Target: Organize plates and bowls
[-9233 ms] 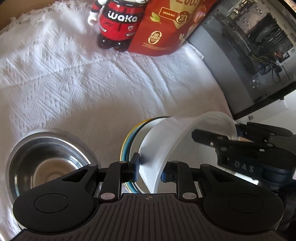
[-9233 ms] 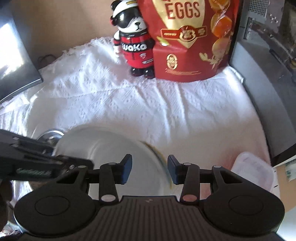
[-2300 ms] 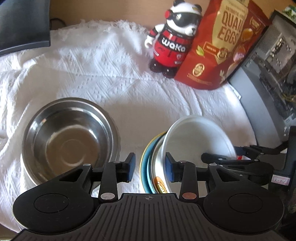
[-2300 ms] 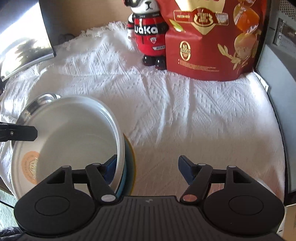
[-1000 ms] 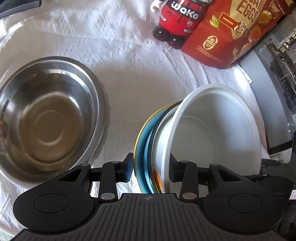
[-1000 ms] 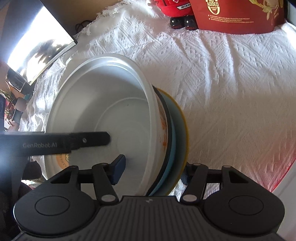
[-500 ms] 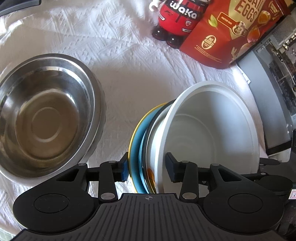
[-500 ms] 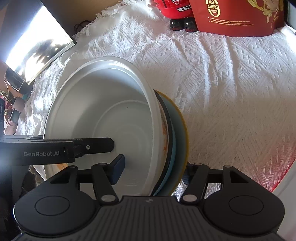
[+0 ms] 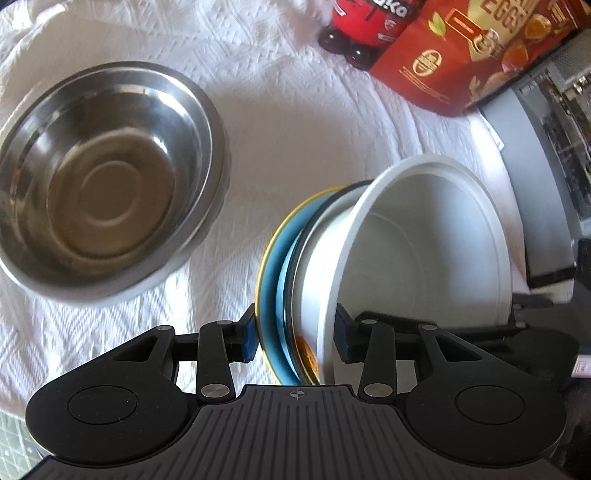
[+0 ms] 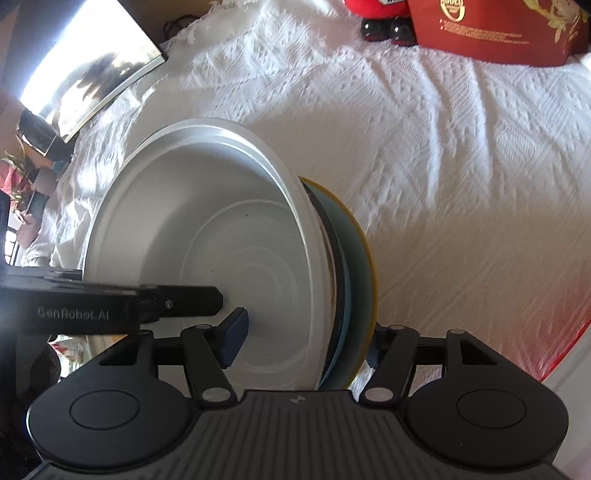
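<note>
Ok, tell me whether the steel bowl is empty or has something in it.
Empty. The steel bowl sits upright on the white cloth, and its bare shiny bottom shows in the left wrist view with nothing inside.

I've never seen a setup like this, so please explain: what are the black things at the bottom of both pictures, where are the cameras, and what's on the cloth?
There is no robot here. A person holds a two-fingered gripper in each hand, and a wide-angle camera on each one looks along its fingers. One picture is from the left gripper, the other from the right gripper. Both sets of fingers appear clamped on one stack, a white bowl on plates, tipped on edge. On the white cloth beside it sits a steel bowl. A red bag and a toy stand at the back.
</note>
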Demonstrator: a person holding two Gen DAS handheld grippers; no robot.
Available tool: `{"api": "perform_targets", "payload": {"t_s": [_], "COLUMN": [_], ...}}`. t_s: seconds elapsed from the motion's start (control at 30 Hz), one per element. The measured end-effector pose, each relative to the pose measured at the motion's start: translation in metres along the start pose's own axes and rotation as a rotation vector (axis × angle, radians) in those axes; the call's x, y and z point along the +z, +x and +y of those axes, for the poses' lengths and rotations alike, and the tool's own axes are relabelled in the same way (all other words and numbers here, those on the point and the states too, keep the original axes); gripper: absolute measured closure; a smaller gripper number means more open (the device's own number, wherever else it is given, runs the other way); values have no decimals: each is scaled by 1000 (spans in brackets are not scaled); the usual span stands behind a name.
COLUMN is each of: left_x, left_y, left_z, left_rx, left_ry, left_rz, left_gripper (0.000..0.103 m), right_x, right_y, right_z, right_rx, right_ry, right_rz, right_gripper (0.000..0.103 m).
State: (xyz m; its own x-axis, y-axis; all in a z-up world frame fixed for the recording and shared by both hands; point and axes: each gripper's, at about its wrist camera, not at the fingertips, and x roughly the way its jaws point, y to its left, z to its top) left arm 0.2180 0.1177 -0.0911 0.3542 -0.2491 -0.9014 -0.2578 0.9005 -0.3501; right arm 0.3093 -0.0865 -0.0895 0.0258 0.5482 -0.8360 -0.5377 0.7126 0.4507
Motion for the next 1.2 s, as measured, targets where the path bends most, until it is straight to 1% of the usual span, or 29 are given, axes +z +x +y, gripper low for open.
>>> {"api": "perform_targets", "payload": {"t_s": [0.07,0.17,0.33,0.4,0.57,0.67,0.77,0.83,0.9,0.97,1.07,1.13,1.2], "left_x": [-1,2,3,4,5,5,5,5,5,4,2,2,1], "left_y": [-1,-1,-1,-2,-7,-10,-10,-9,-9,-10,-11,-12,-14], "left_z": [0,1,3,4,5,7,7,6,6,6,7,8,10], "left_rx": [1,-4,-9,-8,-4,-8,-9,-7,-8,-8,-13,-19,-29], "left_ry": [8,-5,-8,-4,2,4,10,14,15,21,28,31,31], "left_rz": [-4,-8,-9,-12,-43,-57,-60,-61,-62,-64,-70,-75,-77], "left_gripper": [62,63,67,68,71,70,70,70,70,70,71,72,70], "right_x": [1,3,7,8,5,3,-1,-5,-6,-6,-2,2,4], "right_y": [0,0,-9,-10,-9,-8,-9,-14,-18,-22,-21,-17,-10], "right_z": [0,1,5,4,3,5,13,22,30,35,32,26,19], "right_rx": [0,-11,-90,-114,-134,-143,-132,-133,-162,-190,-217,-217,-199], "right_ry": [-2,-6,-37,-26,7,12,-29,-82,-126,-150,-111,-58,-19], "right_rz": [-1,-5,-55,-64,-81,-86,-82,-100,-129,-153,-142,-98,-47], "right_gripper": [39,39,39,37,32,31,31,30,25,24,24,24,24]}}
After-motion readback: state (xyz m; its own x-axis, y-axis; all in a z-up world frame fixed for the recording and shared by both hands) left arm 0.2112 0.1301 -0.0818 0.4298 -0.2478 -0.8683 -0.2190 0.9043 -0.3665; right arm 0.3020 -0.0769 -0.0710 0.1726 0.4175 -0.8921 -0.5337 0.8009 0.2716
